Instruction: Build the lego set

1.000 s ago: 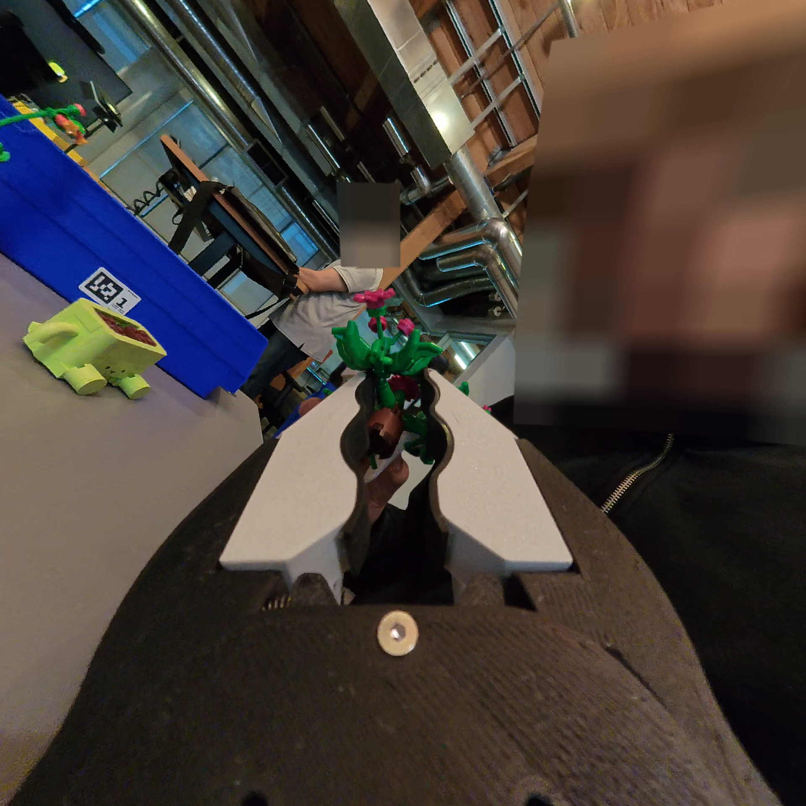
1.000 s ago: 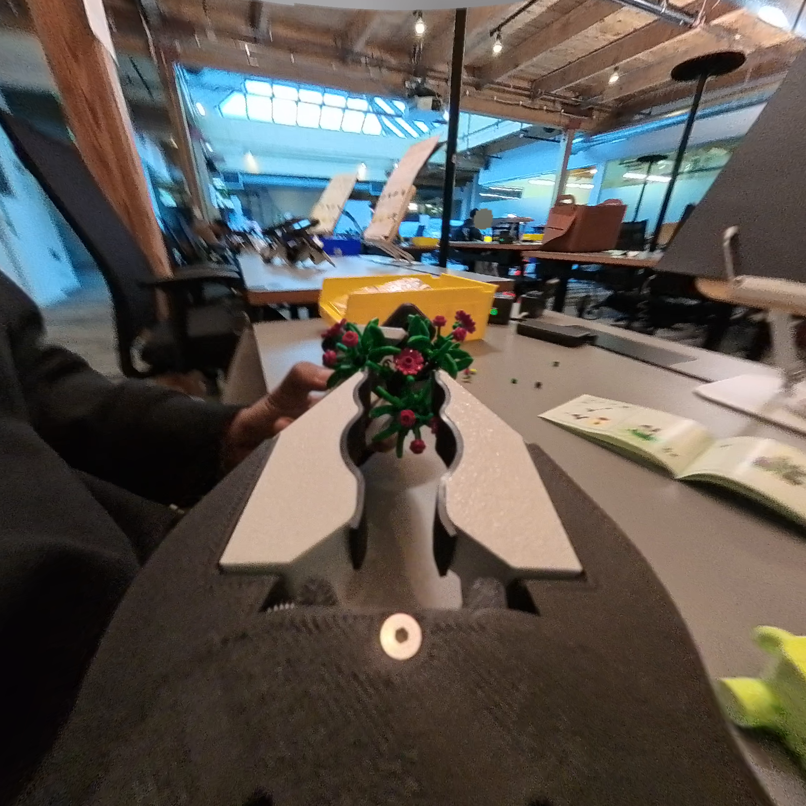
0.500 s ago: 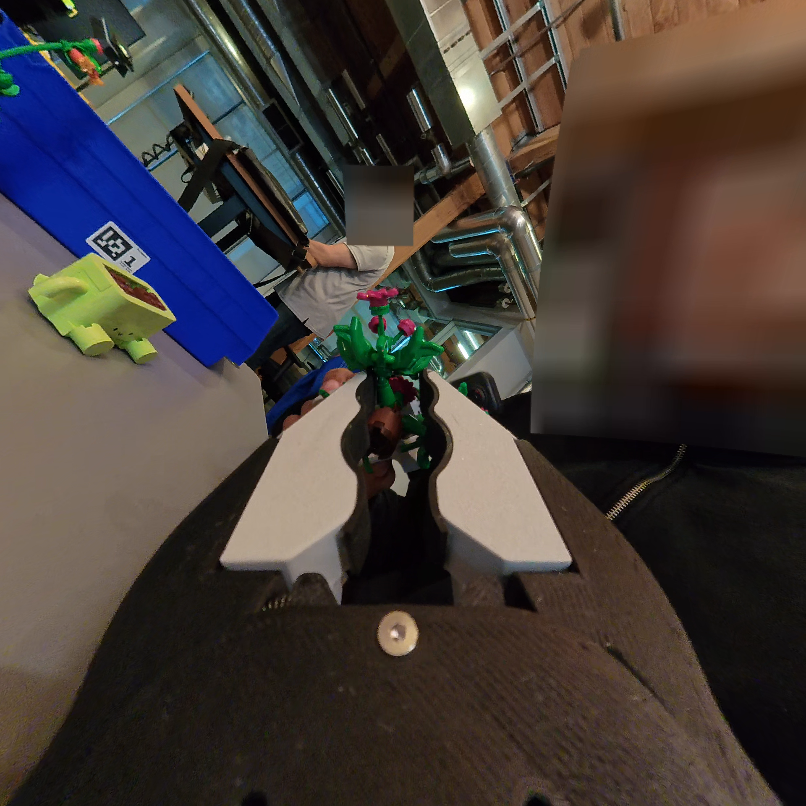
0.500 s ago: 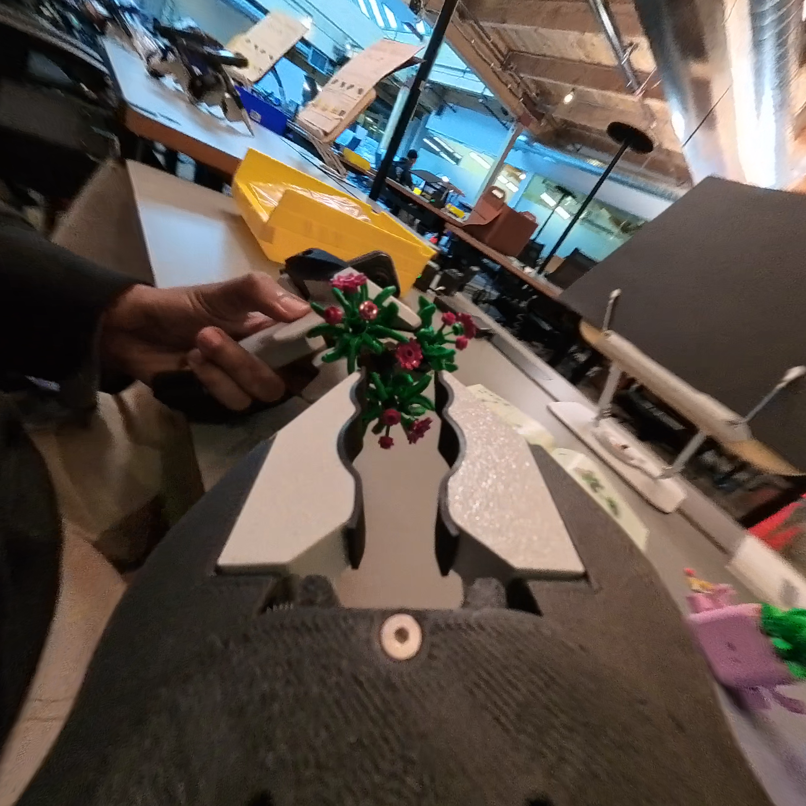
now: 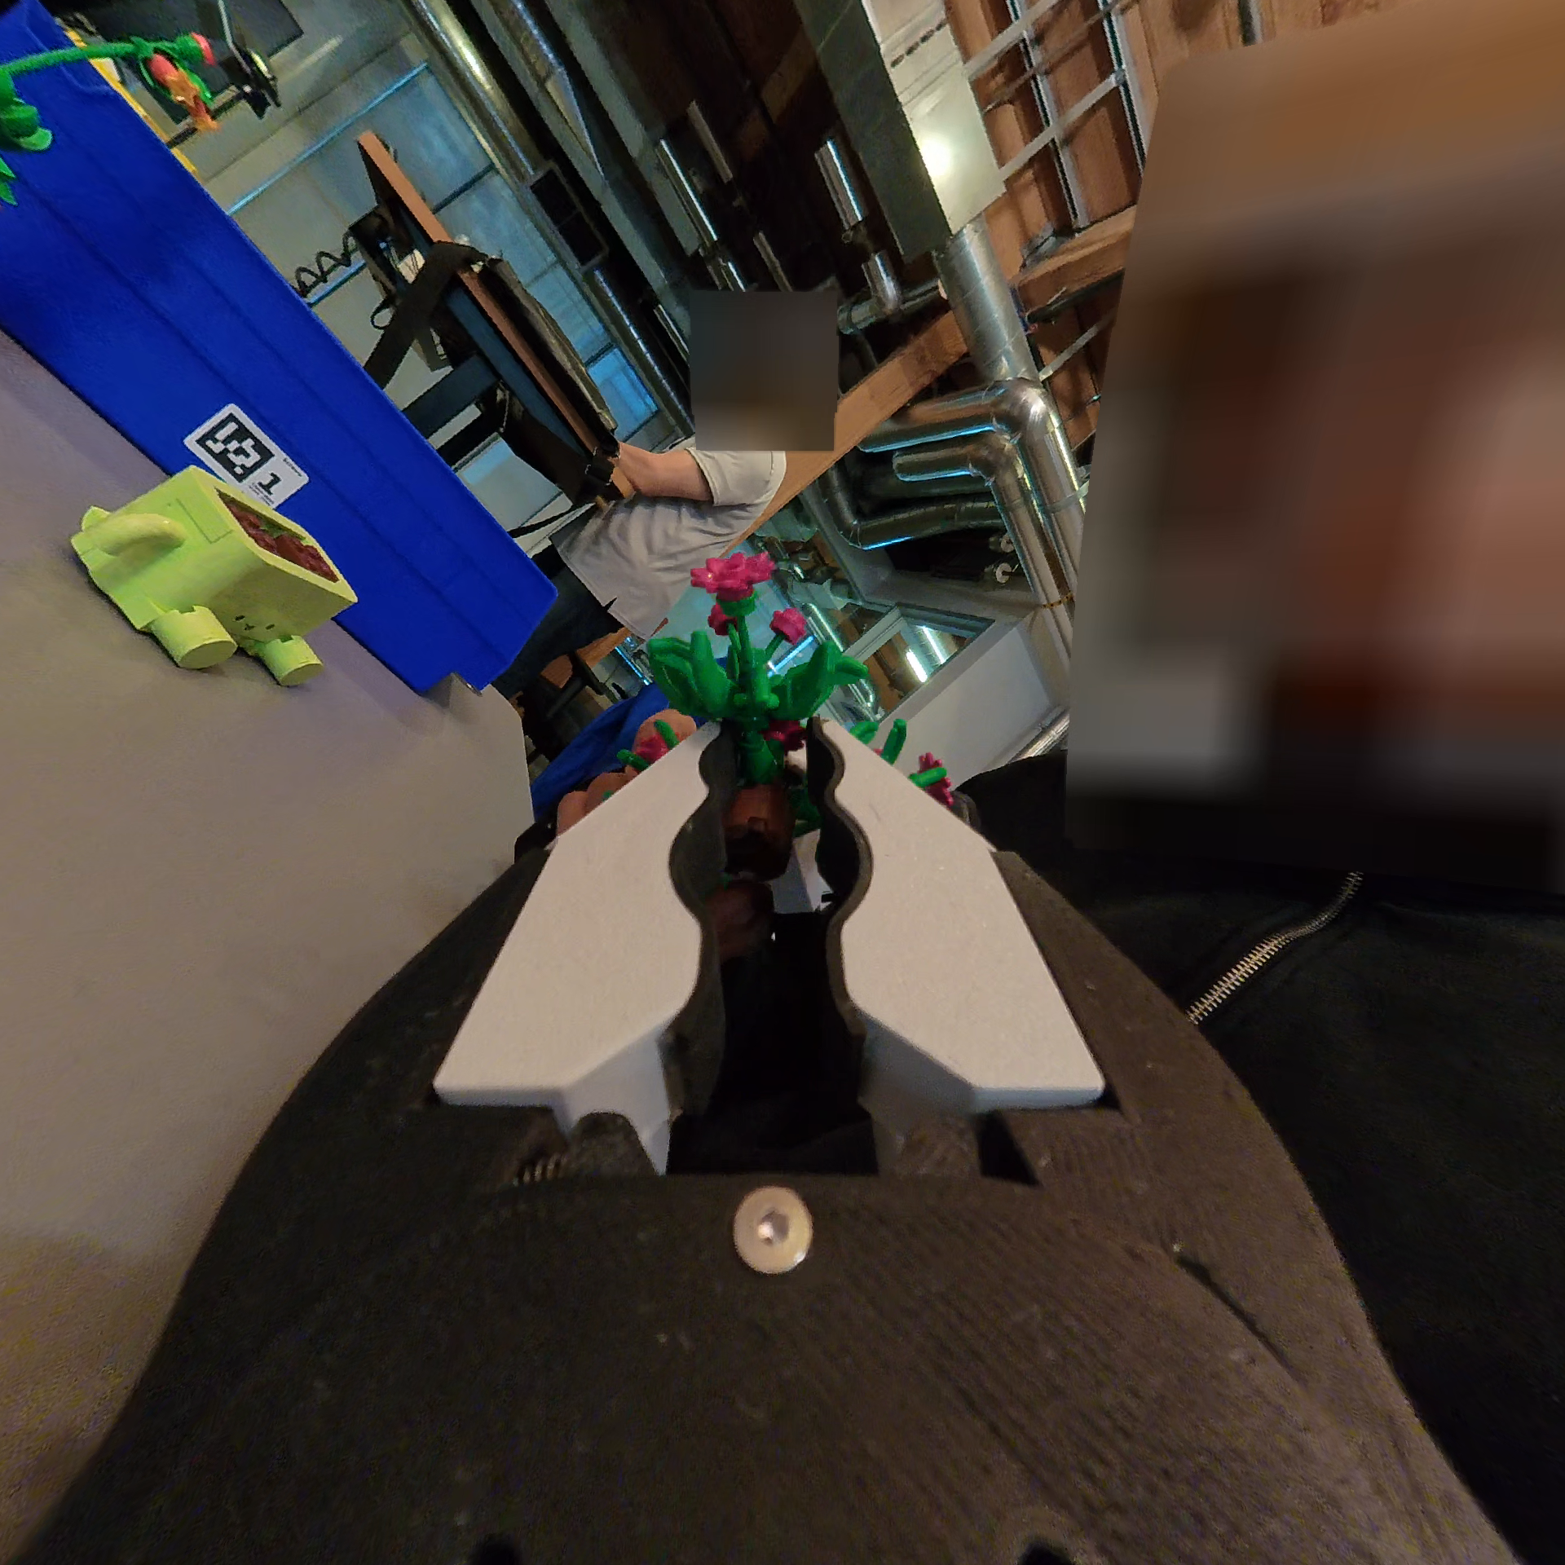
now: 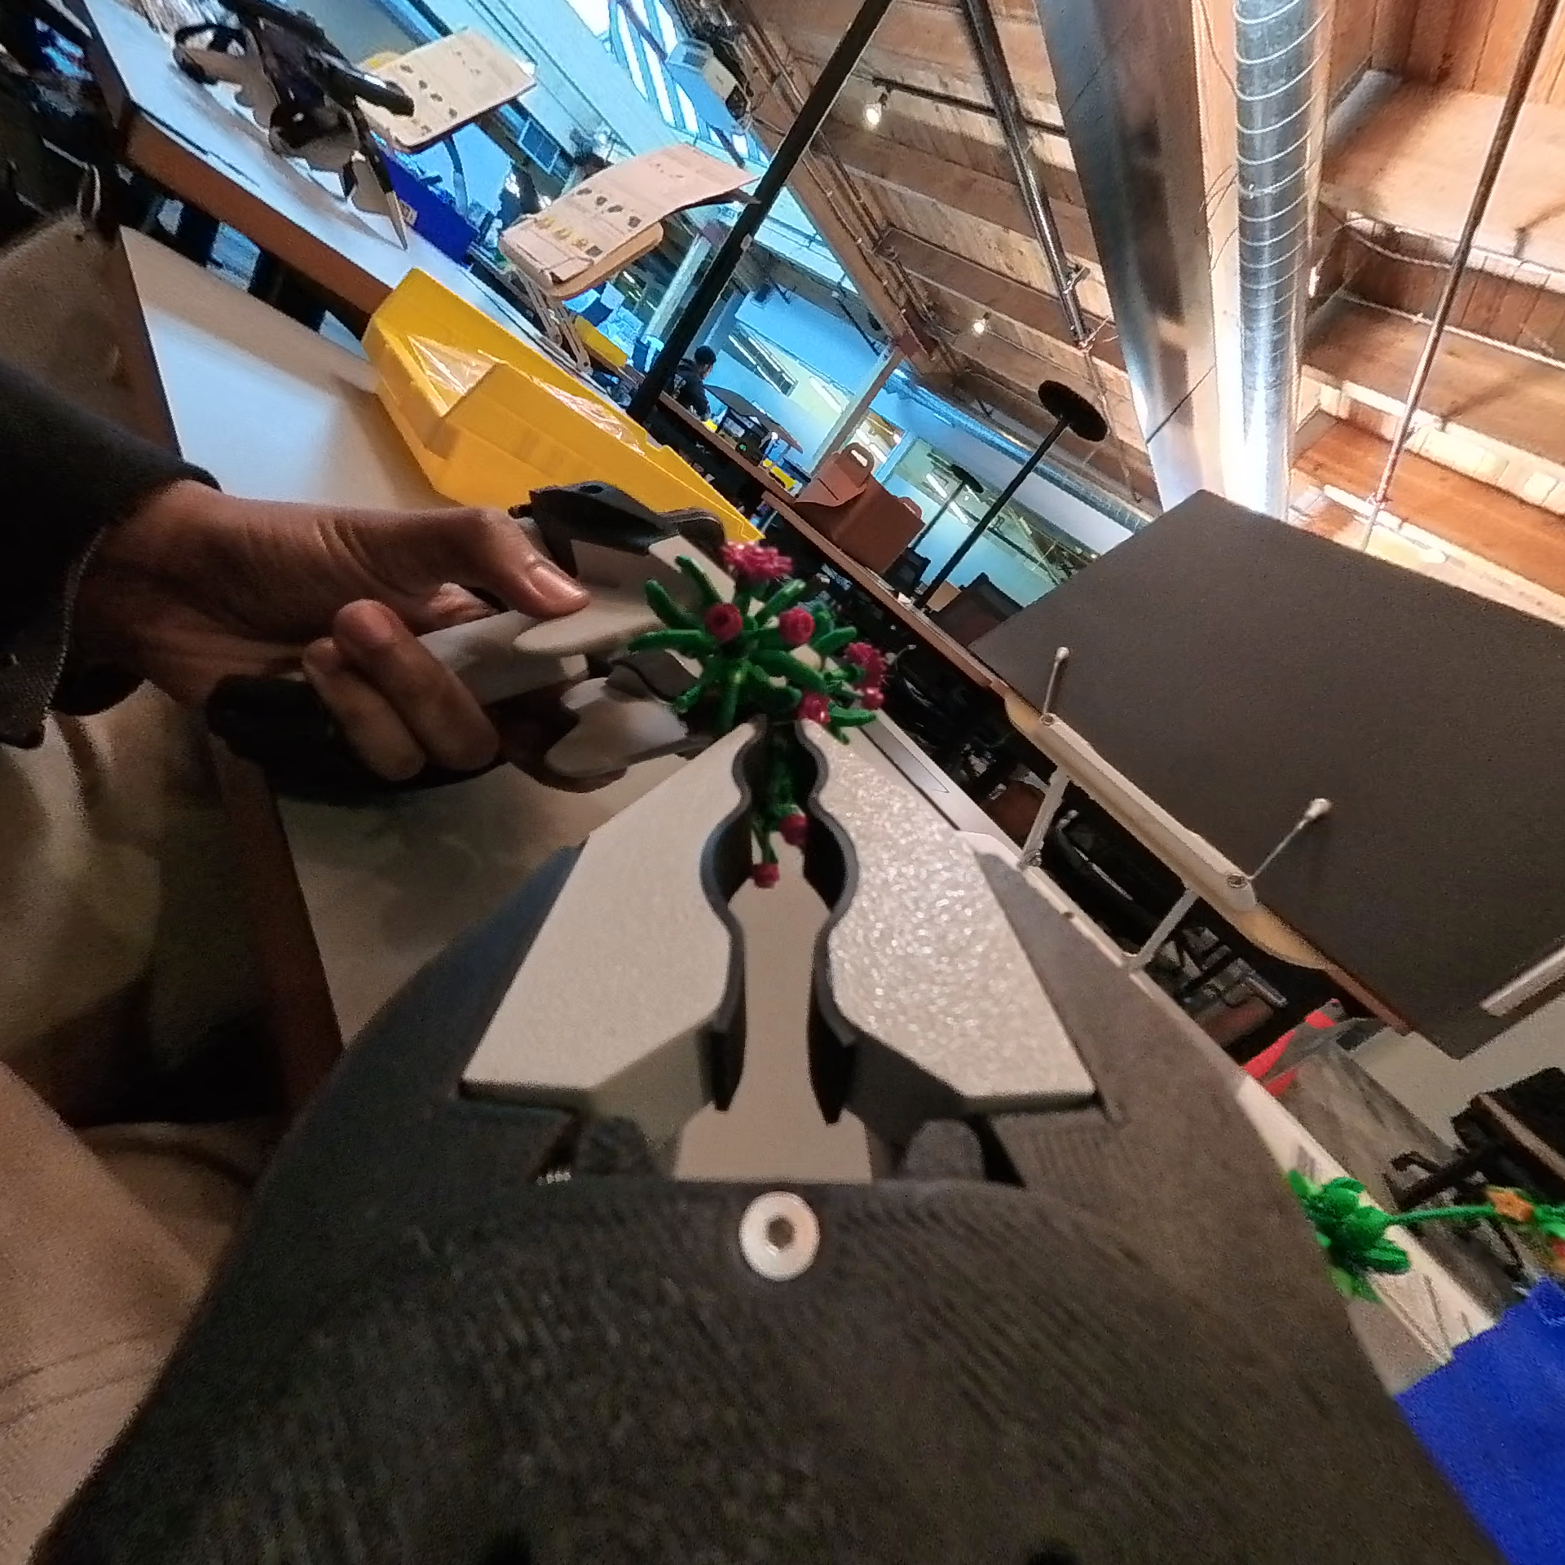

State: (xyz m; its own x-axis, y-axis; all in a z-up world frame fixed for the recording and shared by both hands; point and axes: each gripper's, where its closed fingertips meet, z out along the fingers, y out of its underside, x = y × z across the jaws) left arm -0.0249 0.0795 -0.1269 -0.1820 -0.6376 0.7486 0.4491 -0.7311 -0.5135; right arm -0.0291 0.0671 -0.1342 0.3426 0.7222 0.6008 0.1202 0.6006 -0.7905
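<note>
In the left wrist view my left gripper (image 5: pixel 762 741) is shut on a lego plant (image 5: pixel 745 669) with green leaves, pink flowers and a brown base piece between the fingers. In the right wrist view my right gripper (image 6: pixel 775 741) is shut on the stems of a lego flower sprig (image 6: pixel 762 652) of green stalks and small pink blooms. A hand (image 6: pixel 381 610) holds the left gripper (image 6: pixel 644 682) just left of that sprig, its tips right at the blooms. Both are held up off the grey table (image 5: pixel 169 847). A lime green lego pot (image 5: pixel 212 576) lies on it.
A blue bin (image 5: pixel 212 339) stands behind the green pot and also shows in the right wrist view (image 6: pixel 1507 1397). A yellow bin (image 6: pixel 525 440) sits on the table beyond the hand. Another green lego plant (image 6: pixel 1355 1228) is at the right edge. A seated person (image 5: pixel 669 525) is behind. My two grippers' fingertips are within a few centimetres of each other. The lime green lego pot (image 5: pixel 212 576) is about equally far from each gripper, around 20 centimetres.
Both grippers have tilted and risen with their flower pieces. The left gripper and hand have come closer to the right gripper's sprig, now at its blooms.
</note>
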